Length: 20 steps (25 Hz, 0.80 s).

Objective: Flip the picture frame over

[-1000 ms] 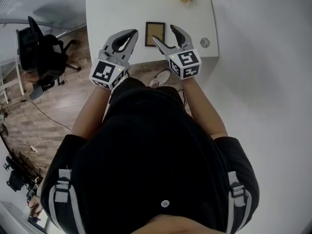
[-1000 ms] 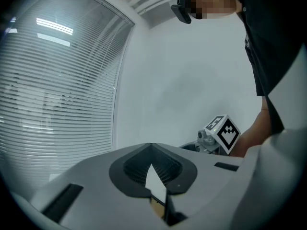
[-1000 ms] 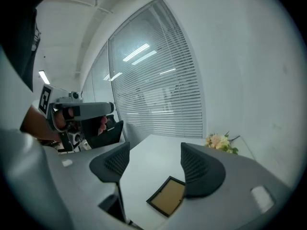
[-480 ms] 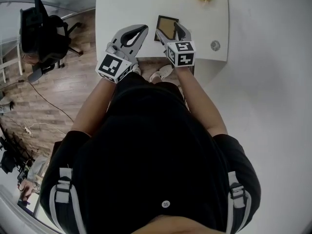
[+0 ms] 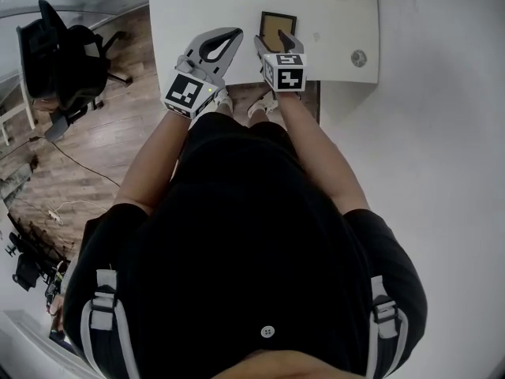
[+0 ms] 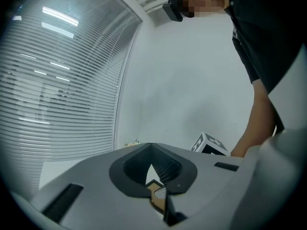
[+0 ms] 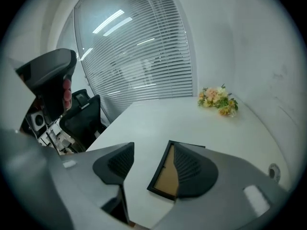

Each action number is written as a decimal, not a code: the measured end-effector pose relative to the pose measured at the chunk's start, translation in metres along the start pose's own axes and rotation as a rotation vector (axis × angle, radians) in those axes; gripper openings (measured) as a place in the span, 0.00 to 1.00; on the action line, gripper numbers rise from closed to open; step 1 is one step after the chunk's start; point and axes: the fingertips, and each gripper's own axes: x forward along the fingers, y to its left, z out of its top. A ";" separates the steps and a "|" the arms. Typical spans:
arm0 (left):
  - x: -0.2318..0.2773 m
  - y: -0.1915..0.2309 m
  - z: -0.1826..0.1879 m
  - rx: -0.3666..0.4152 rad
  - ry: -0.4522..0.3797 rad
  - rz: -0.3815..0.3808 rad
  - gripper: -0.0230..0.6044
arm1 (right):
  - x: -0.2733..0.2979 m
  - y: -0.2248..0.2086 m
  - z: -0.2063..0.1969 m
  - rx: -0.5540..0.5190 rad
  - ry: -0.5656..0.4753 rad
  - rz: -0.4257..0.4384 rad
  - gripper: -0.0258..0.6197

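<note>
The picture frame [image 5: 278, 22] lies flat on the white table [image 5: 197, 6], near the front edge, with a black rim and a brown panel facing up. My right gripper [image 5: 272, 40] hovers over the frame's near end, tilted downward, and its jaws are closing. In the right gripper view the frame [image 7: 165, 176] sits partly behind the right jaw, and the pads of the right gripper [image 7: 151, 150] do not touch it. My left gripper [image 5: 234, 33] is held to the left of the frame, jaw tips together and nothing between them. The left gripper [image 6: 151, 145] looks level across the table.
A small bunch of flowers [image 7: 218, 100] lies at the table's far side. A round cable grommet [image 5: 359, 57] sits at the near right corner. A black office chair [image 5: 59, 61] stands on the wood floor to the left. Shoes [image 5: 264, 101] show below the table edge.
Both grippers have come down toward the table. The right one has tipped downward over the near end of the frame and its jaws have narrowed a little.
</note>
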 end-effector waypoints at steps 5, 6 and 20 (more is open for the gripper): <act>0.008 0.008 -0.025 -0.025 0.047 -0.030 0.04 | 0.020 -0.007 -0.021 0.014 0.041 -0.071 0.37; 0.010 0.009 -0.028 -0.028 0.048 -0.038 0.04 | 0.024 -0.008 -0.025 0.014 0.047 -0.081 0.37; 0.023 0.021 -0.079 -0.079 0.069 -0.061 0.04 | 0.057 -0.014 -0.069 0.068 0.141 -0.174 0.30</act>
